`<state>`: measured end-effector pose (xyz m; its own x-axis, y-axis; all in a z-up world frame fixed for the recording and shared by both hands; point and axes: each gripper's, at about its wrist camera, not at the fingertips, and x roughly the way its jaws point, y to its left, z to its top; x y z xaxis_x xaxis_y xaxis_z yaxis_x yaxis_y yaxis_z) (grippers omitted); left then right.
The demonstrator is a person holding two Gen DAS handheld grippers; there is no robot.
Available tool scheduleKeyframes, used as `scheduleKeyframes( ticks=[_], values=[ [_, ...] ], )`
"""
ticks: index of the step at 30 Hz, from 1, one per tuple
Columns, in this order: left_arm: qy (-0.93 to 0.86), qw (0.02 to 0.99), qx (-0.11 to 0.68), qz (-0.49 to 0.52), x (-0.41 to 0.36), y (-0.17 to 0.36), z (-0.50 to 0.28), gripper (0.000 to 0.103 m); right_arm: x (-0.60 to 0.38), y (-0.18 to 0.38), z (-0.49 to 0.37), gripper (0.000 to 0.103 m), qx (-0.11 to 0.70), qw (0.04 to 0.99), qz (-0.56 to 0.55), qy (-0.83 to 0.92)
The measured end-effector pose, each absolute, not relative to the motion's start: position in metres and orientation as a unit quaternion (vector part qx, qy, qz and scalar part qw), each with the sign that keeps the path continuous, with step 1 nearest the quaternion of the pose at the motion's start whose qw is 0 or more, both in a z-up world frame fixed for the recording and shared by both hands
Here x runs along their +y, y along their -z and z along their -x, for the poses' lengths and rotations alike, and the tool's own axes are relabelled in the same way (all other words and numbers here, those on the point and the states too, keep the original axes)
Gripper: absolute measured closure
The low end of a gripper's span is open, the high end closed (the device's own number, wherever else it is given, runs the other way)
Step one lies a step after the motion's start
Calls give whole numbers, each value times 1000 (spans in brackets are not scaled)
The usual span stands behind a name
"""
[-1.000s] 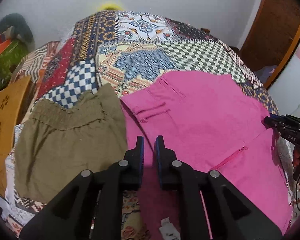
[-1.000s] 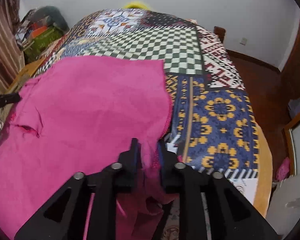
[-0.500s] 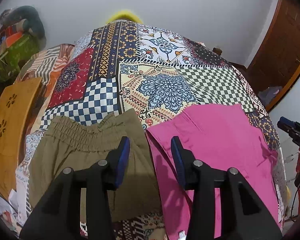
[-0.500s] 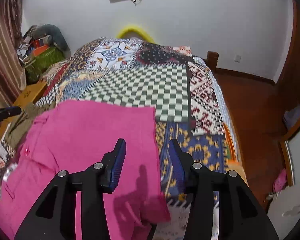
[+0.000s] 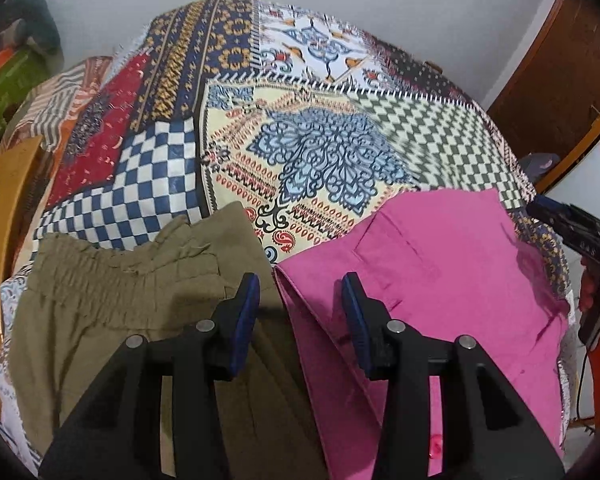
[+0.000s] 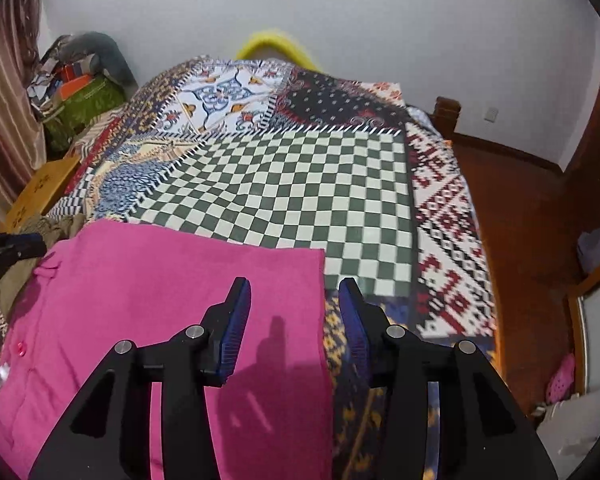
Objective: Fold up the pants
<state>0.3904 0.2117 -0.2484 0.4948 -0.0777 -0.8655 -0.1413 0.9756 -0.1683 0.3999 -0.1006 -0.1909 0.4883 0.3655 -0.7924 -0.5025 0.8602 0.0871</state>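
Observation:
Pink pants (image 5: 440,272) lie flat on the patchwork bedspread (image 5: 320,152), with the waist end to the left. They also show in the right wrist view (image 6: 172,292). My left gripper (image 5: 300,296) is open and empty above the pants' left edge, where they meet the olive garment (image 5: 120,292). My right gripper (image 6: 294,304) is open and empty above the pants' right edge. The right gripper shows at the right rim of the left wrist view (image 5: 580,236).
The olive-brown garment with an elastic waist lies left of the pink pants. A wooden board (image 5: 4,208) stands at the bed's left side, with bags (image 6: 80,100) in the far left corner. Wooden floor (image 6: 520,216) and a door lie to the right.
Both grippers were shut on the pink pants' edges one second ago. They have let go, opened wide and lifted back, and the pants now lie flat.

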Motion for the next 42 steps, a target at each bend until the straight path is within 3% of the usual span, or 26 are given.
scheduleKeyframes(
  ticks=[18,22,24,26,28,32,42],
  values=[
    [11,851,515,100,214,282,-413,60,-85,235,-444,61,477,830,107,-269],
    [12,854,512,91,212,281,-414,67,-81,236,-445,61,476,828,119,-272],
    [16,857,508,88,210,280,-413,81,-79,237,-445,65,473,828,122,-276],
    [16,857,509,77,205,278,-414,86,-75,237,-443,84,470,827,133,-279],
    [15,859,509,54,197,278,-414,89,-67,236,-439,95,464,825,150,-287],
    [12,861,507,33,191,275,-412,97,-60,233,-430,97,443,833,181,-279],
    [-6,898,437,59,211,212,-413,98,-75,178,-436,99,386,875,142,-256]
  ],
)
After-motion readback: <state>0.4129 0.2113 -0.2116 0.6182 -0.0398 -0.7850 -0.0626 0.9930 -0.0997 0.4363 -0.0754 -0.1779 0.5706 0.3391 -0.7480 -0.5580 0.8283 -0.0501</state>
